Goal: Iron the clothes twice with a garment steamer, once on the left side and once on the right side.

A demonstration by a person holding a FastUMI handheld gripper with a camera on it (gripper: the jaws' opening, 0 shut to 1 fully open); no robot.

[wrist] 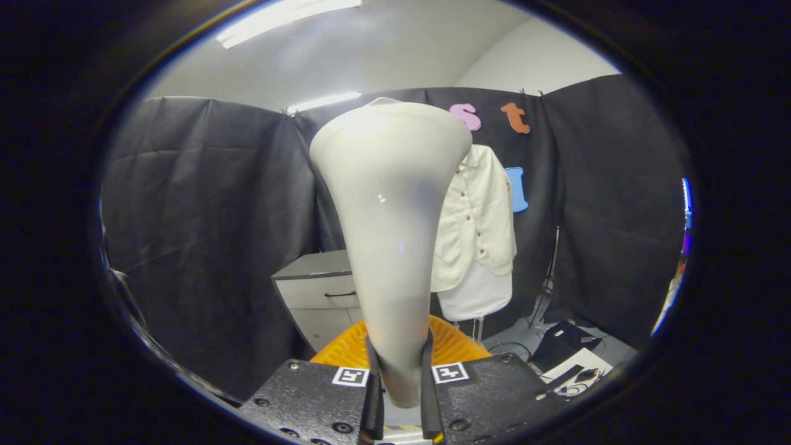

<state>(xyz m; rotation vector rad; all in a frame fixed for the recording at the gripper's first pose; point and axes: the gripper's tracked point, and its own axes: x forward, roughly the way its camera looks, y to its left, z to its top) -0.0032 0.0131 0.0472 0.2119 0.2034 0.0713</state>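
The black cloth wall (204, 204) of the booth wraps around the whole scene, hanging in loose folds, with a pale ceiling and a strip light (284, 21) above it.

Next in size is the garment steamer (389, 235), a cream-white body that rises straight up from between the fingers and flares into a broad, rounded head near the top of the cloth wall. It stands upright and hides much of what lies beyond it. Its narrow lower end sits in the gripper (400, 395): both black fingers (372, 395) press against its sides, one on each flank, so the claw is pinching the steamer (no gap shows between pad and handle on either side).

Beyond the steamer, and partly covered by it, hangs the shirt (479, 216), cream-coloured with a row of dark buttons down its front, mounted on a white form (479, 296) on a thin stand against the wall. Only its right-hand part is visible past the steamer head.

To the other side of the steamer, low against the wall, stands a grey-white cabinet (318, 290) with a dark drawer handle.

Just ahead of the fingers, behind the steamer's base, is an orange ribbed object (343, 349); what it is cannot be told.

On the floor beyond lie a black box (559, 340) and some cables (575, 380)
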